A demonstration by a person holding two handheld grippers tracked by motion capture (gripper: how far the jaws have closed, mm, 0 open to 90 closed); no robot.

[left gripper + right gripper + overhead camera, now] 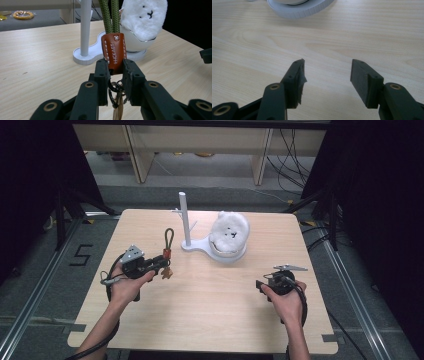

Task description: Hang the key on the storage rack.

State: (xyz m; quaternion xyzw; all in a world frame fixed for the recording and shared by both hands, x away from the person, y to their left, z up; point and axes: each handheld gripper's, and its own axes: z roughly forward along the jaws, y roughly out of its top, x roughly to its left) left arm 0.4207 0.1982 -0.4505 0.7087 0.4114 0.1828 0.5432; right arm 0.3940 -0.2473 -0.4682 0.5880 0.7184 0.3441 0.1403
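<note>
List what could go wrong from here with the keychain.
The left tool pinches only the lower edge of the keychain tab, so it may slip out. The stand has thin pegs and a light-looking base; a clumsy hooking push might tip it. The plush sits close beside the post and could get bumped.

The left gripper (115,72) clamps its jaws on the brown leather tab (113,50) of a green-cord keychain; beyond the jaws, a white stand (86,53) and plush toy (142,17) sit on the desk (37,62).
</note>
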